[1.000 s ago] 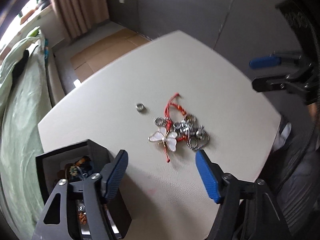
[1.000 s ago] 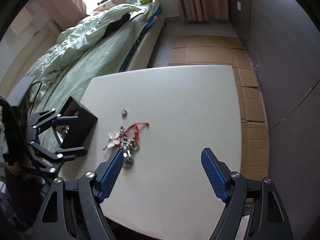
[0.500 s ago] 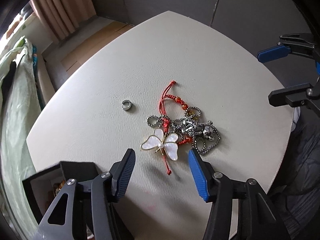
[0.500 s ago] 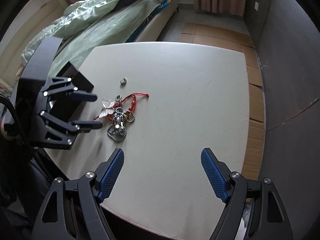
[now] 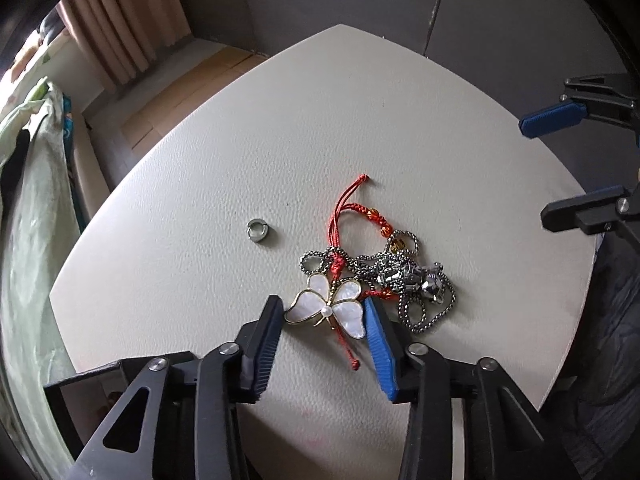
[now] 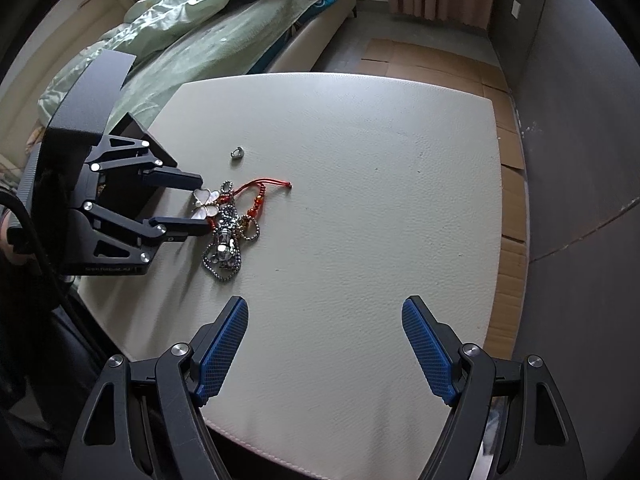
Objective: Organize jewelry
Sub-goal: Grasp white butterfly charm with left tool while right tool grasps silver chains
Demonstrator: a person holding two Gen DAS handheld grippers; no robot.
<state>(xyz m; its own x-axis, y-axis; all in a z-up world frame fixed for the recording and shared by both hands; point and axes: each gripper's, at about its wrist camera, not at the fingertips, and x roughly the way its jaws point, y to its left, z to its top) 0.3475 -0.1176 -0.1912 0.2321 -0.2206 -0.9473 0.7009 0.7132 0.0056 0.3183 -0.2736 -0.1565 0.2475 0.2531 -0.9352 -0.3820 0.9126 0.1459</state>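
A tangle of jewelry lies on the white table point(image 5: 400, 128): a pearl-white butterfly pendant point(image 5: 326, 307), a red cord bracelet point(image 5: 348, 216) and a silver bead chain point(image 5: 416, 280). A small silver ring point(image 5: 257, 231) lies apart to the left. My left gripper point(image 5: 324, 312) is open with its fingers on either side of the butterfly pendant point(image 6: 206, 203), low over the table. My right gripper point(image 6: 324, 320) is open and empty over the table's near edge, apart from the pile point(image 6: 228, 232).
A black jewelry box point(image 6: 138, 140) stands at the table's left edge behind the left gripper. A bed with green bedding point(image 6: 200, 28) lies beyond it. Cardboard sheets point(image 6: 436, 60) cover the floor by the grey wall.
My left gripper has moved forward from beside the box to the pile and narrowed its opening around the butterfly pendant. The right gripper has stayed open, shifting a little.
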